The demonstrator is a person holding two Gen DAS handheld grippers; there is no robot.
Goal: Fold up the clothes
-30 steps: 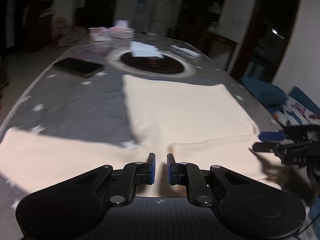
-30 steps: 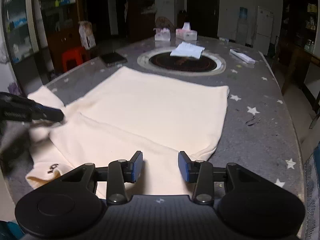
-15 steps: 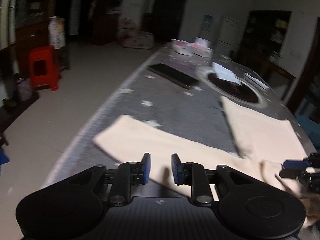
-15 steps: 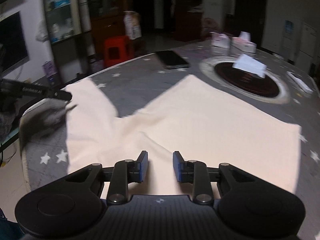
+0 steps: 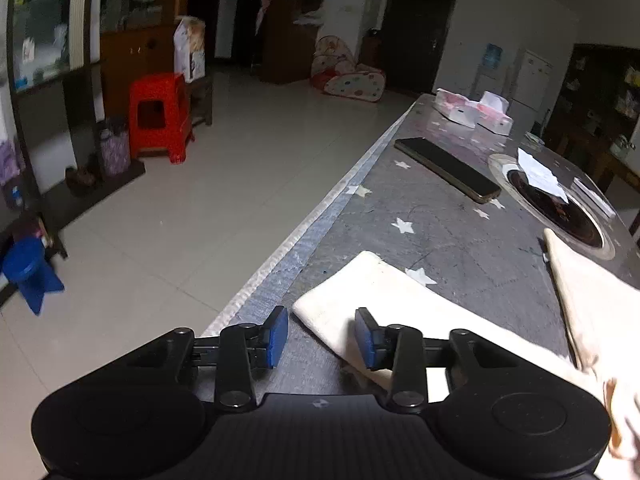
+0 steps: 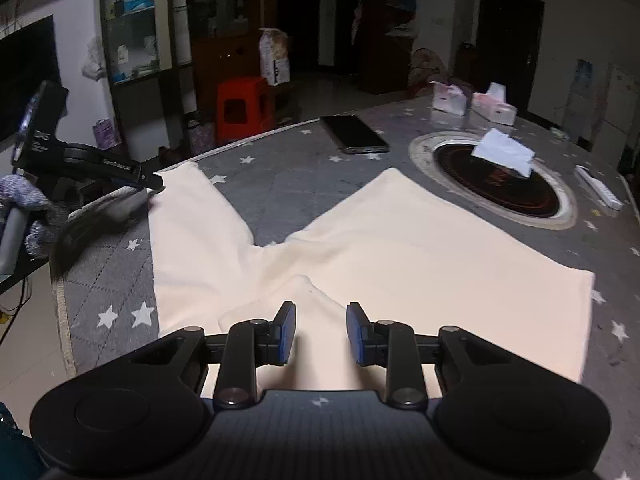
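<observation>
Bench [image 6: 400, 168], grey, star-printed: carries all items.
Cream garment [image 6: 420, 256]: spread flat ahead of the right tongs [image 6: 321, 329], one sleeve [image 5: 384, 300] reaching out to the left tongs [image 5: 321, 335]. No fold visible; judged barely begun.
Left tongs: parted, sleeve end between the pads, not gripped.
Right tongs: parted, empty, over the near edge.

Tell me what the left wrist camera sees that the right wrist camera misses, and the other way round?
Only the left wrist view shows the small blue stool on the floor and the pink patterned play tent. Only the right wrist view shows the dark television screen, the left gripper from outside, and the cream garment spread wide. Both show the red plastic stool, black phone and pink tissue boxes.
</observation>
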